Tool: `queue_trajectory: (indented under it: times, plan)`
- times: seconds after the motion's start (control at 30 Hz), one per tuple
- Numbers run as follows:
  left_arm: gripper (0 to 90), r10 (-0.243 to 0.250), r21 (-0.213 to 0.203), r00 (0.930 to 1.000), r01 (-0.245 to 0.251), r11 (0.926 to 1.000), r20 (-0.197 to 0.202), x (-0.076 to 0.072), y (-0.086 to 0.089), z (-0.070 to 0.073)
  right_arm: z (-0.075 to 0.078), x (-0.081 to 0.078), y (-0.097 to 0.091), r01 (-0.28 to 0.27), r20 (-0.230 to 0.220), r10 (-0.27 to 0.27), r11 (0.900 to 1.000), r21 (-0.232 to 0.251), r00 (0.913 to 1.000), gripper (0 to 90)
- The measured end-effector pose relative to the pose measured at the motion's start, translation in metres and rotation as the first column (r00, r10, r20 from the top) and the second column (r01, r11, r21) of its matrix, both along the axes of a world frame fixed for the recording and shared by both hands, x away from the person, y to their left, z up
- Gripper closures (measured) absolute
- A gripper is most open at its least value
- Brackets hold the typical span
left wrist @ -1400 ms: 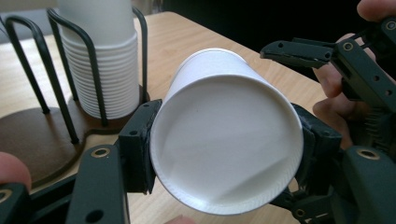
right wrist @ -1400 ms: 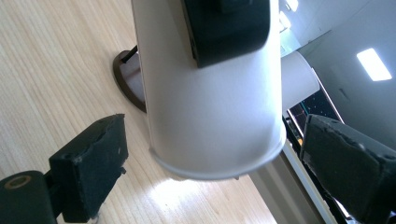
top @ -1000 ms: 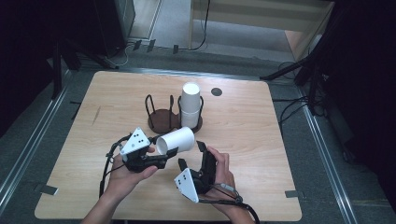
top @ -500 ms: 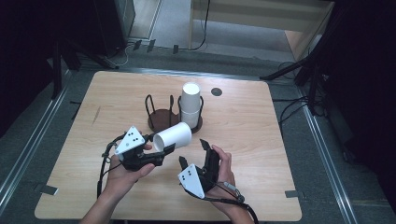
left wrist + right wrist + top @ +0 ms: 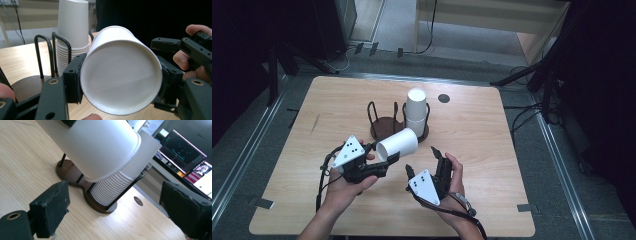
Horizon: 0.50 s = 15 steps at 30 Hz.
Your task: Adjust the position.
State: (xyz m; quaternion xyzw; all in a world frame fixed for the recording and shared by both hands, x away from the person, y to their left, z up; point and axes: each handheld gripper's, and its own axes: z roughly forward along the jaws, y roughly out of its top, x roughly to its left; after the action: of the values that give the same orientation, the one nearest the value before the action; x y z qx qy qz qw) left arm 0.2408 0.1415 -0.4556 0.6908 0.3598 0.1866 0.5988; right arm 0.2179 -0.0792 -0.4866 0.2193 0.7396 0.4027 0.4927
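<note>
The cup [image 5: 398, 145] is smooth white paper, a tapered cylinder with a rolled rim. It lies tilted above the table [image 5: 492, 150], clamped across its body near the rim by the black padded jaws of the left gripper [image 5: 387, 159]. The right gripper [image 5: 420, 159], just beside it, has jaws spread wide with nothing between them. The holder [image 5: 384, 127] has a dark round wooden base with black wire uprights. One bay carries a ribbed stack [image 5: 416, 112] of nested white cups. The table is pale wood-grain.
</note>
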Motion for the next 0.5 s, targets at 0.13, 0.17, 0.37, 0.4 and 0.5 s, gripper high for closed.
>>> queue_trajectory:
  times: [0.13,0.17,0.37,0.4,0.5]
  plan:
    - [36.1,0.007,-0.032,1.0,-0.006,0.9995,0.005,0.0,0.001,0.0,0.003,0.002,-0.003,0.007,-0.028,-0.006,0.9986,0.052,0.9996,9.6]
    - [36.1,0.009,-0.037,0.9999,-0.008,0.9993,0.008,0.0,0.001,0.0,0.003,0.002,-0.003,0.008,-0.04,-0.005,0.9973,0.073,0.9992,10.0]
    - [36.0,0.02,-0.059,0.9994,-0.018,0.9981,0.03,0.0,0.003,-0.001,0.009,0.004,-0.008,0.011,-0.088,0.003,0.9869,0.161,0.9962,10.4]
    - [36.0,0.025,-0.062,0.9991,-0.023,0.9978,0.033,0.0,0.003,-0.001,0.01,0.005,-0.009,0.012,-0.099,0.006,0.9835,0.18,0.9951,10.4]
    - [35.9,0.036,-0.069,0.9982,-0.033,0.9971,0.047,0.0,0.004,-0.002,0.014,0.006,-0.013,0.013,-0.127,0.019,0.9699,0.243,0.9917,10.4]
